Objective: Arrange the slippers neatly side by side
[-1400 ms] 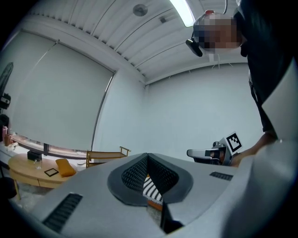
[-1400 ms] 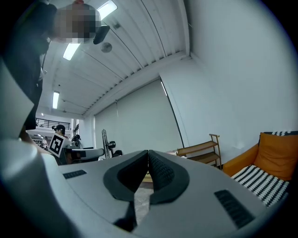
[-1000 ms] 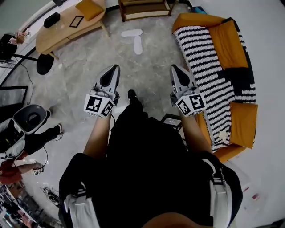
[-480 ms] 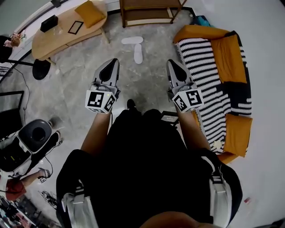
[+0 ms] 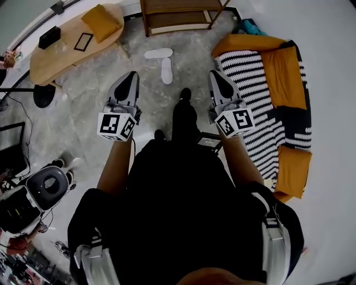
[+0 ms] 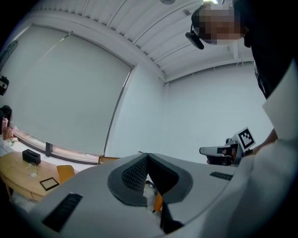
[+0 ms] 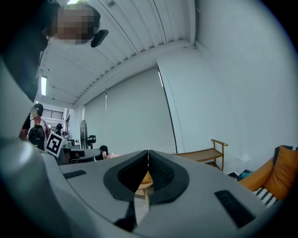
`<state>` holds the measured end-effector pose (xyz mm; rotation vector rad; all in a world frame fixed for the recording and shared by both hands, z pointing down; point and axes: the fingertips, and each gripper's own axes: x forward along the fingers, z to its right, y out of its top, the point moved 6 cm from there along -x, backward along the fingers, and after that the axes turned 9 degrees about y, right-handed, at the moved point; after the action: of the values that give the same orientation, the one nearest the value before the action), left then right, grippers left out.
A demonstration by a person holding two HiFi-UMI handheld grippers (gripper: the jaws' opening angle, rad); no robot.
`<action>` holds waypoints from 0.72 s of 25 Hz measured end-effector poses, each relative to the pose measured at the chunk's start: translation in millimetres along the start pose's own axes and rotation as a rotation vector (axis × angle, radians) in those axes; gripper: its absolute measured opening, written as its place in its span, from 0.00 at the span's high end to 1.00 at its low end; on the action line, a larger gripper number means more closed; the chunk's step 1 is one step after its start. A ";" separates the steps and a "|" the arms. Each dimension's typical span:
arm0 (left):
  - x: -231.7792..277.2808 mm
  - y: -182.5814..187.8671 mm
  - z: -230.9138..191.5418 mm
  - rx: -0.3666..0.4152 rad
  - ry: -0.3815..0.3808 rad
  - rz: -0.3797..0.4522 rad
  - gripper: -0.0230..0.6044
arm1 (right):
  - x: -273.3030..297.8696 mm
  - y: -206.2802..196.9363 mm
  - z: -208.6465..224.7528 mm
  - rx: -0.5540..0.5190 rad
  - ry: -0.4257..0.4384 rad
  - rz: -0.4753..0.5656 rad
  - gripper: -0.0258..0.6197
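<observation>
Two white slippers lie on the grey floor ahead in the head view, one (image 5: 158,53) crosswise and the other (image 5: 166,70) lengthwise, forming an L. My left gripper (image 5: 132,76) is held level at waist height, to the left of and nearer than the slippers. My right gripper (image 5: 214,74) is held level to their right. Both grippers are shut with nothing between the jaws: the left gripper (image 6: 147,155) tips meet, and so do the right gripper (image 7: 148,152) tips. The slippers do not show in either gripper view.
A striped and orange sofa (image 5: 278,94) stands at the right. A wooden bench (image 5: 178,14) is beyond the slippers, a round wooden table (image 5: 67,47) at the far left. A person's shoe (image 5: 185,94) steps forward between the grippers. A floor machine (image 5: 47,181) sits at the left.
Both grippers and the person have moved forward, so the slippers, sofa and bench now lie closer. A foot has stepped out ahead between the grippers.
</observation>
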<state>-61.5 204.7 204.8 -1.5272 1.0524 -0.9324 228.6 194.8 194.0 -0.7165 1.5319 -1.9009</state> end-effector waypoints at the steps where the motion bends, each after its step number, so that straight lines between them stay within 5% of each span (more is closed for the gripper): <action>1: 12.2 -1.4 -4.2 -0.001 0.010 0.002 0.94 | 9.4 -3.1 11.2 0.005 0.005 0.002 0.91; 8: 104.6 -9.8 -12.8 -0.010 0.063 -0.050 0.94 | 75.9 -13.9 94.1 0.079 0.083 -0.035 0.91; 18: 233.9 20.2 -24.6 0.024 0.124 -0.013 0.94 | 164.1 14.0 203.9 0.042 0.222 -0.055 0.91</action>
<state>-13.0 -26.3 200.4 -1.4736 1.1164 -1.0556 265.6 -62.6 227.0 -0.5485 1.6146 -2.1056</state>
